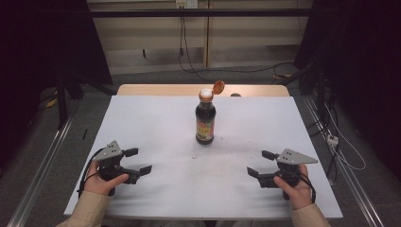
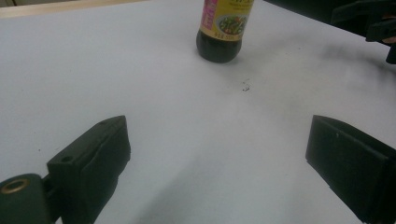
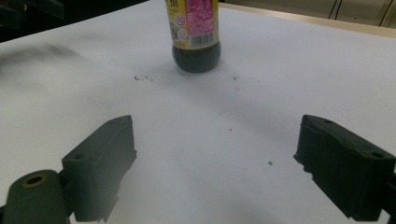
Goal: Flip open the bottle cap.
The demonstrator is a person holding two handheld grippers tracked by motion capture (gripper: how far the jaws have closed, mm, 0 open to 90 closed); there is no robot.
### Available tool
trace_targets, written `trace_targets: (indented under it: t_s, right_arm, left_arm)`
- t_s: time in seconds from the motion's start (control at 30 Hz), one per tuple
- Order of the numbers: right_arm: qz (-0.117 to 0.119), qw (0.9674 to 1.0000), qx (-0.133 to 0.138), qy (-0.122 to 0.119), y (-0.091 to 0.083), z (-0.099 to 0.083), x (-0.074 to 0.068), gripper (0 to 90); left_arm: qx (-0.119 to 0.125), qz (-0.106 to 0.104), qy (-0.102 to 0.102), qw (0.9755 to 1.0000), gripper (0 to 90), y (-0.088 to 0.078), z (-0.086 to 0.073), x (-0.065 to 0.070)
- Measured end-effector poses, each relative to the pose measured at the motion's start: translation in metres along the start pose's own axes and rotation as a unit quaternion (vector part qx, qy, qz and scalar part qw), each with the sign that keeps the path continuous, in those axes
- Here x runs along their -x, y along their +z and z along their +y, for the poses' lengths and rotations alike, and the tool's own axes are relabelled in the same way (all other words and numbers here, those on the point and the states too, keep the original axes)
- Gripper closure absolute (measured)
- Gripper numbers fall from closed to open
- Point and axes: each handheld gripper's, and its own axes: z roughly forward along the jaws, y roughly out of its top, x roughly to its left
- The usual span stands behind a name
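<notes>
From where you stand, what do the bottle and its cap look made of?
Bottle: probably clear plastic or glass, glossy; dark liquid shows through under a printed paper-like label. Cap: likely orange plastic, smooth, flipped open on a hinge.

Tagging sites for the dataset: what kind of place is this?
Likely a lab recording rig, not a kitchen: white table holding one sauce bottle, black frame overhead, loose cables on the floor.

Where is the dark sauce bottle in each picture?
High view: the bottle stands mid-table, cap flipped open.
Left gripper view: top middle, its lower half shows.
Right gripper view: top middle, its barcode side shows.
Shared landmark: dark specks on the white table.
</notes>
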Motion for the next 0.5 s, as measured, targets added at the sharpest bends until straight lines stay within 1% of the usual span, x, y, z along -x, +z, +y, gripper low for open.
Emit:
trace_targets:
  t_s: [0.23, 0.33, 0.4, 0.5]
  right_arm:
    - [-0.005, 1.0000, 0.002, 0.000, -0.007, -0.003, 0.003, 10.6]
    - [-0.006, 1.0000, 0.001, -0.002, -0.009, -0.004, 0.003, 10.6]
    - [-0.008, 1.0000, 0.000, -0.006, -0.010, -0.004, 0.003, 10.6]
    - [-0.010, 0.9999, -0.003, -0.011, -0.012, -0.005, 0.004, 10.5]
  left_arm:
    - [0.003, 0.001, 0.001, 1.0000, 6.0, -0.004, -0.001, 0.000]
    - [0.004, 0.000, -0.003, 1.0000, 6.0, -0.005, -0.003, 0.000]
    - [0.004, 0.001, -0.005, 1.0000, 6.0, -0.005, -0.004, 0.001]
    - [0.003, 0.003, -0.003, 1.0000, 6.1, -0.006, -0.004, 0.000]
